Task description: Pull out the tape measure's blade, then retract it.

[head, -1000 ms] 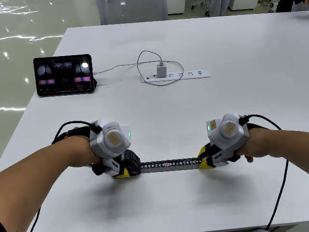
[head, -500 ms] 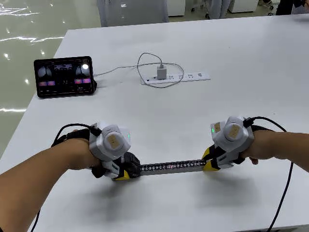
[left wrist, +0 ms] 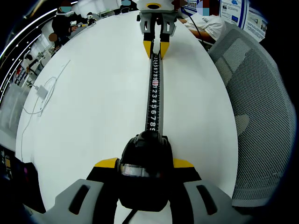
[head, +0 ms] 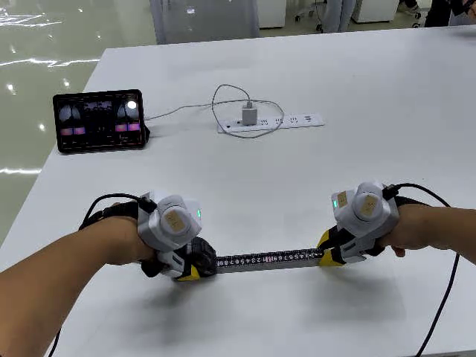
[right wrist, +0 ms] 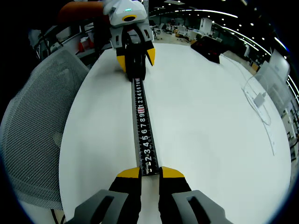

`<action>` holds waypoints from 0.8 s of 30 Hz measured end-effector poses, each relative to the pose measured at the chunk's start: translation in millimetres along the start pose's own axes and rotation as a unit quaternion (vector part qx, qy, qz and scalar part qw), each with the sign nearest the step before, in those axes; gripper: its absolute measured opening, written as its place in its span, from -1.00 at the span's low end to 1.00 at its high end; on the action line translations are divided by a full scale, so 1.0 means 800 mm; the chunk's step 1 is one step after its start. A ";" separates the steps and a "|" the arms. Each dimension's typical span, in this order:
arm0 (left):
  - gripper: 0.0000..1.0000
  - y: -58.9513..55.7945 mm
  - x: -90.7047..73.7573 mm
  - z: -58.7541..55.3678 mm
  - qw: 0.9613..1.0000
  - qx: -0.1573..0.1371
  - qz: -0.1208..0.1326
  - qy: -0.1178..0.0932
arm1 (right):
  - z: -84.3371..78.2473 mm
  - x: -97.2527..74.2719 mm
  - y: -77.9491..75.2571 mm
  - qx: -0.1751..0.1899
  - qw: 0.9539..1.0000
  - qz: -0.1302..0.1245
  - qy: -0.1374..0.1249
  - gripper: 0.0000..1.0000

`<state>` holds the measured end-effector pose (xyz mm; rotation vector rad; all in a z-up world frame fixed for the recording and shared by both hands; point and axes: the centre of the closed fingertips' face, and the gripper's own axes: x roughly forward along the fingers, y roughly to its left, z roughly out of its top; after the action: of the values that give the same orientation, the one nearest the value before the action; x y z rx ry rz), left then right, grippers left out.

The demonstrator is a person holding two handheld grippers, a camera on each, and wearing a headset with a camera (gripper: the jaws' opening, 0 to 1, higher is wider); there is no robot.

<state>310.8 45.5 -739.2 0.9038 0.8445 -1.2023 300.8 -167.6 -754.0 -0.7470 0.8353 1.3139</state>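
Note:
The black tape measure case [left wrist: 144,168] sits between the yellow-tipped jaws of my left gripper [head: 195,266], which is shut on it near the table's front edge. From the case [right wrist: 136,61] the numbered blade [head: 268,259] runs flat along the table to the right. My right gripper [head: 324,255] is shut on the blade's free end [right wrist: 148,171]. In the left gripper view the blade [left wrist: 153,95] stretches away to the right gripper [left wrist: 156,46]. In the right gripper view the blade [right wrist: 142,126] leads back to the left gripper [right wrist: 135,56].
A tablet [head: 100,120] with a lit screen stands at the back left of the white table [head: 312,178]. A power strip [head: 272,120] with a white charger and looped cable lies at mid-back. A mesh chair [left wrist: 261,121] stands beside the table's front edge.
My right gripper has moved to the right with the blade's end, so more of the blade shows. The left gripper and case have stayed in place.

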 end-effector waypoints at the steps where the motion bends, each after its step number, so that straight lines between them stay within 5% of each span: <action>1: -0.27 0.000 0.000 0.000 1.000 0.000 0.000 0.000 | -0.001 0.000 0.000 0.001 1.000 0.000 0.000 -0.81; 24: -0.28 0.000 -0.001 0.000 1.000 0.000 0.001 0.000 | -0.023 -0.014 -0.004 0.009 1.000 -0.006 0.006 -0.81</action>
<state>310.4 45.7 -738.9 0.9047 0.8443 -1.1995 301.2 -189.2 -753.5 -0.7443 0.8501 1.2911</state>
